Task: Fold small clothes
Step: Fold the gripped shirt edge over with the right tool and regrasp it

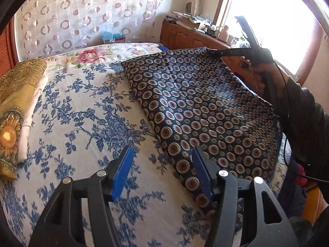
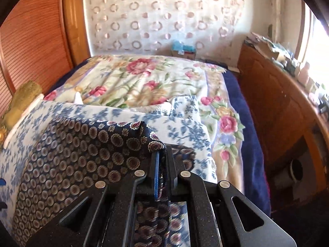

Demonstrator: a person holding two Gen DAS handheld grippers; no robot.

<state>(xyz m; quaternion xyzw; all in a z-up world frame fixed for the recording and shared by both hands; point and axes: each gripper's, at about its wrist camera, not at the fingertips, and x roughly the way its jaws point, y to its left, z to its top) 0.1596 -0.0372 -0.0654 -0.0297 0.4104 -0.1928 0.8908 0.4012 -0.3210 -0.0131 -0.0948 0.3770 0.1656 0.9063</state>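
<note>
A dark navy garment (image 1: 197, 107) with round flower medallions lies spread on the blue-and-white floral bedsheet (image 1: 82, 111). My left gripper (image 1: 162, 173) is open and empty, its blue pads just above the sheet at the garment's near left edge. My right gripper (image 2: 162, 164) is shut on the garment's (image 2: 82, 156) far corner and lifts it off the bed. The right gripper also shows in the left wrist view (image 1: 213, 51), holding that corner up.
A folded yellow sunflower cloth (image 1: 14, 111) lies at the left of the bed. A pink-flowered quilt (image 2: 144, 78) covers the far end. A wooden cabinet (image 2: 277, 107) with clutter stands along the right under a bright window. A wooden headboard (image 2: 30, 41) is on the left.
</note>
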